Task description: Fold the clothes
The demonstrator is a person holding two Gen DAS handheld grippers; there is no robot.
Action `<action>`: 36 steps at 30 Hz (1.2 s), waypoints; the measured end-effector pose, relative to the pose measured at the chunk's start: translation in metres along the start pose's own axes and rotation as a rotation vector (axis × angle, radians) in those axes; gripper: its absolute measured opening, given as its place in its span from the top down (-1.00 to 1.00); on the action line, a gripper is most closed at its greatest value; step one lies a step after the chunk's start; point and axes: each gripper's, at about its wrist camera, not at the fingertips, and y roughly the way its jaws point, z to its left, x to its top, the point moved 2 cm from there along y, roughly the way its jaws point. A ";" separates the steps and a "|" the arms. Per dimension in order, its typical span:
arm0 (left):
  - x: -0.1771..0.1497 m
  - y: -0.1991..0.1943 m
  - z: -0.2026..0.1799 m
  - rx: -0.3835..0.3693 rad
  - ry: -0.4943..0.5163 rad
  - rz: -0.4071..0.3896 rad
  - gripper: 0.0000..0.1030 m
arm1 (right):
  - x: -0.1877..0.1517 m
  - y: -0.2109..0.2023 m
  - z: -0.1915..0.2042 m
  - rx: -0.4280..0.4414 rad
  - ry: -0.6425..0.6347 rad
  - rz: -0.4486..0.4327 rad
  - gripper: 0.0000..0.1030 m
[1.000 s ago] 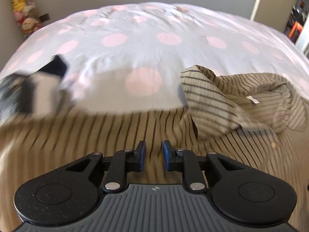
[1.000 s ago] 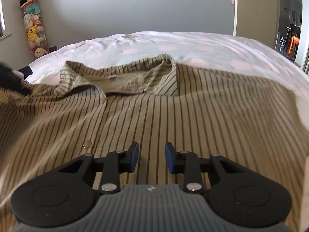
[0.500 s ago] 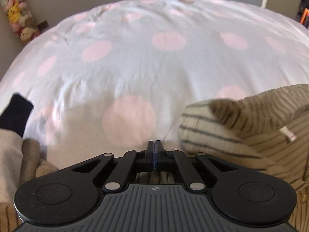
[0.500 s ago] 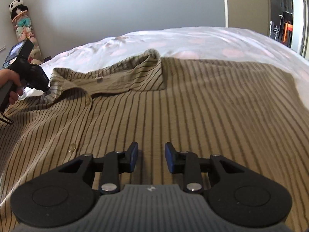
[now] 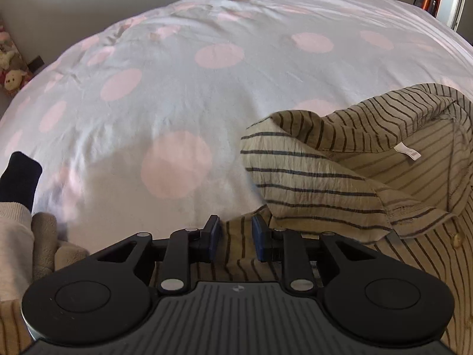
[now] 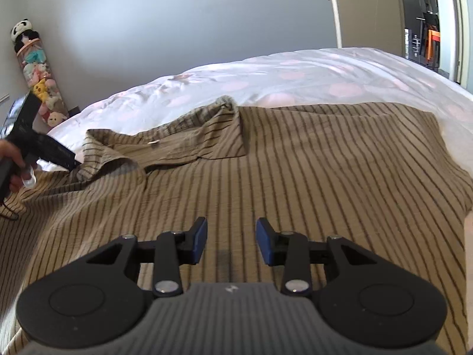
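Left tool (image 5: 235, 236) low over the edge of the striped shirt (image 6: 295, 177), jaws a little apart, a fold of cloth between them but not pinched. Right tool (image 6: 231, 240) wide open above the middle of the shirt, holding nothing. Shirt spread flat on the bed (image 6: 325, 74), brown with dark lines, collar (image 5: 340, 153) bunched up with a small white tag (image 5: 408, 151) showing. Bed cover white with big pink dots. Stack of soft toys (image 6: 38, 74) by the grey wall.
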 end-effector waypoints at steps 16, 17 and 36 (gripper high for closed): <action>0.035 0.012 0.020 0.196 -0.105 -0.089 1.00 | -0.006 0.026 -0.018 -0.056 0.030 0.042 0.21; 0.034 0.006 0.022 0.204 -0.109 -0.097 1.00 | -0.005 0.027 -0.019 -0.057 0.035 0.041 0.21; 0.061 -0.016 -0.032 0.100 -0.179 0.026 0.52 | 0.000 0.014 -0.024 -0.043 0.078 0.045 0.07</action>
